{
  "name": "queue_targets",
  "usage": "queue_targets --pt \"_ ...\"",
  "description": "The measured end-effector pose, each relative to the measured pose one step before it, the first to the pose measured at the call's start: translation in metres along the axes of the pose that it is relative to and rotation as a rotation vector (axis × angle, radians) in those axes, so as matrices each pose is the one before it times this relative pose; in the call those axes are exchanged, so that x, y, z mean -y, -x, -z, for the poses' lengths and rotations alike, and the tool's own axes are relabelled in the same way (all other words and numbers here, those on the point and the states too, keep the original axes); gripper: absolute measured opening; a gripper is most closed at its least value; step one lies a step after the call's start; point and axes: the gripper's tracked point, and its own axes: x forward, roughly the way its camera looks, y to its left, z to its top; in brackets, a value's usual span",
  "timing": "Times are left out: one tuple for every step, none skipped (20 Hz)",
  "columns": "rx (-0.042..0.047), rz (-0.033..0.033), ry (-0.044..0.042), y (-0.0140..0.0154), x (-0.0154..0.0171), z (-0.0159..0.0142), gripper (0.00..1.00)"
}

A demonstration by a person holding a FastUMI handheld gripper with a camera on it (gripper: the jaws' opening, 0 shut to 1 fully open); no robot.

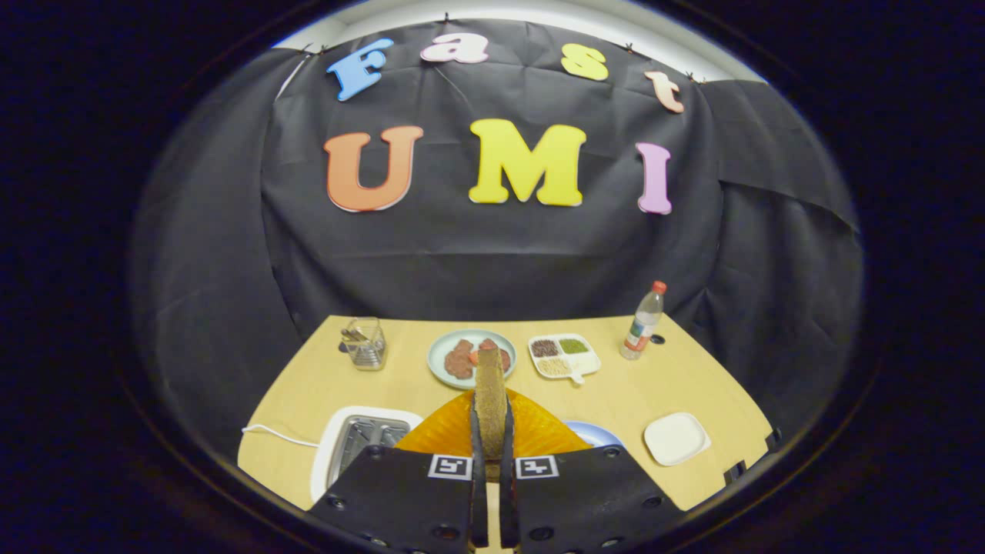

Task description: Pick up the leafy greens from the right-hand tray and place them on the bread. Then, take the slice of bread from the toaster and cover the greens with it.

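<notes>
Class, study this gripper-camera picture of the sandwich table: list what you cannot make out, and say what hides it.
- Orange ribbed plate, gripper view: its middle, so any bread or greens, is hidden by the brown bread slice held edge-on in the gripper.
- White toaster: near end covered by a finger.
- Pale blue plate: mostly behind the orange plate.
- Clear glass jar: contents too small.

This is a staged recording booth, not a real kitchen: black cloth hangs as a wall behind a pale wooden tabletop (677, 385), where a toaster (362, 440), plates and a water bottle (643, 322) stand as props.
</notes>
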Motion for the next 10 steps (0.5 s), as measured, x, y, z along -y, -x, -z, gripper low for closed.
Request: queue_targets --pt "-0.03137 0.00658 -0.02287 -0.01233 0.01113 0.01587 0.06" --pt "-0.0352 0.00314 -0.03015 -0.01238 0.01004 0.01733 0.06" --pt "-0.0353 -0.00641 -0.03478 -0.01127 0.00916 0.01496 0.06" --pt "-0.0317 -0.01118 -0.03411 -0.01233 0.00821 0.01266 0.06" --pt "-0.02206 -0.00828 -0.03085 -0.00975 0.00906 0.00831 0.06" --pt "-0.01242 -0.00618 -0.02594 -0.00933 0.00946 0.00704 0.06" --pt "-0.00613 -0.00633 -0.02021 -0.00826 0.00838 0.00328 0.06" --pt "0.00189 -0.02422 -0.02056 -0.00585 0.00437 0.0013 0.06" --pt "0.00513 -0.01481 -0.01249 -0.00411 0.00462 0.00025 0.06" --pt "0.01208 -0.0124 -0.00993 -0.00316 0.00682 -0.00214 0.06"
